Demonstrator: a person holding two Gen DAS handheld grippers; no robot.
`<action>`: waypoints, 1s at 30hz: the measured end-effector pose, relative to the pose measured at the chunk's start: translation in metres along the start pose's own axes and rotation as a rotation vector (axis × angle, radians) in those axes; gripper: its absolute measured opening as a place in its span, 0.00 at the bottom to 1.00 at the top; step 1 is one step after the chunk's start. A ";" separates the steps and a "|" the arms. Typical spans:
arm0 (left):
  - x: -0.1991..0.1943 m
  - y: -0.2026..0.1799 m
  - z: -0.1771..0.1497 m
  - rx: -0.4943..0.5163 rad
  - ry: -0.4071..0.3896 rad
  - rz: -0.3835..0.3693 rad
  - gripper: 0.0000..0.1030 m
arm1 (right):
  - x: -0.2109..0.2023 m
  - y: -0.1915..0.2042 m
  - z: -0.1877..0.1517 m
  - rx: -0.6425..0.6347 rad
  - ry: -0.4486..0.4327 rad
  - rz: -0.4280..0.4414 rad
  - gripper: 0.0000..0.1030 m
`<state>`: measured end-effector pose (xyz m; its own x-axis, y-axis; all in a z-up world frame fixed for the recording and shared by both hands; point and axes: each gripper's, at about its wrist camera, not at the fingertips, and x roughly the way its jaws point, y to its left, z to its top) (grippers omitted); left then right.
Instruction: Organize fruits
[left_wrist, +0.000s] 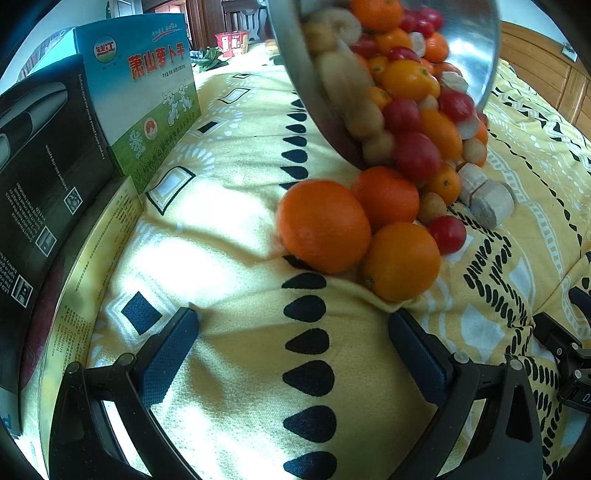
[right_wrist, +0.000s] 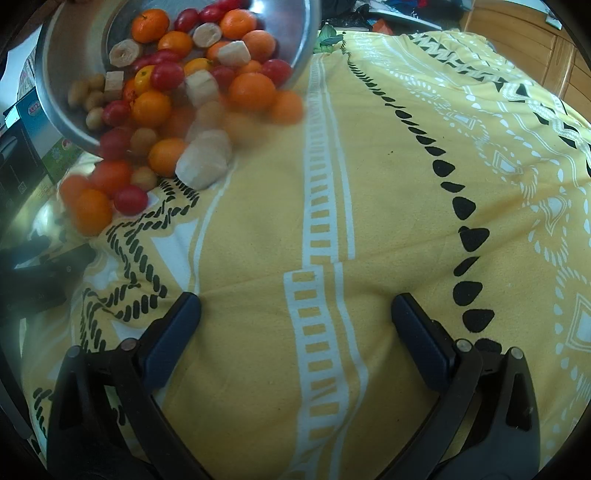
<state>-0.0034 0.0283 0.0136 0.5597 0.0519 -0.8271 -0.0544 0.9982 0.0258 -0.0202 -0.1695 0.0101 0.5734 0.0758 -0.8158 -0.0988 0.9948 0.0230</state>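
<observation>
At the far left of the left wrist view, a black box (left_wrist: 44, 155) is stood upright against a blue-and-green box (left_wrist: 147, 96) with red Chinese lettering; a flat yellowish pack (left_wrist: 88, 266) lies at their foot. All three are set along the edge of a yellow patterned cloth (left_wrist: 229, 221) that covers the surface.

The left gripper (left_wrist: 293, 321) is held low over the cloth, its fingers (left_wrist: 168, 354) spread wide with nothing between them.

Further right, a steel bowl (left_wrist: 476, 48) is tipped steeply above the cloth, its mouth turned downward. What holds the bowl is not shown. Fruits are seen spilling from it: oranges (left_wrist: 325, 225) and a yellower orange (left_wrist: 402, 262) already rest on the cloth just ahead of the left gripper, touching one another. Beside them lie a red tomato (left_wrist: 447, 234), small brown fruits (left_wrist: 431, 206) and pale banana chunks (left_wrist: 491, 203). More of the same mix is still packed inside the bowl, and several pieces are blurred.

In the right wrist view the bowl (right_wrist: 66, 74) and the heap of fruits (right_wrist: 162, 147) are found at upper left, well apart from the right gripper (right_wrist: 295, 306). Its fingers (right_wrist: 171, 325) are likewise parted and empty, above a white ladder stripe (right_wrist: 321, 229) on the cloth. Wooden panels (right_wrist: 517, 33) are seen at upper right.
</observation>
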 end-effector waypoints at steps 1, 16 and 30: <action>0.002 -0.002 0.002 0.001 0.001 0.001 1.00 | 0.000 0.000 0.000 0.000 0.000 0.000 1.00; 0.004 -0.005 0.001 0.003 0.001 0.003 1.00 | 0.000 0.000 0.000 -0.001 0.000 0.000 1.00; 0.005 -0.005 0.000 0.003 0.002 0.004 1.00 | -0.001 -0.002 -0.001 -0.003 0.001 0.000 1.00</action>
<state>-0.0003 0.0234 0.0098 0.5574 0.0561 -0.8283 -0.0547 0.9980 0.0309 -0.0212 -0.1712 0.0099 0.5728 0.0761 -0.8161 -0.1011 0.9946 0.0217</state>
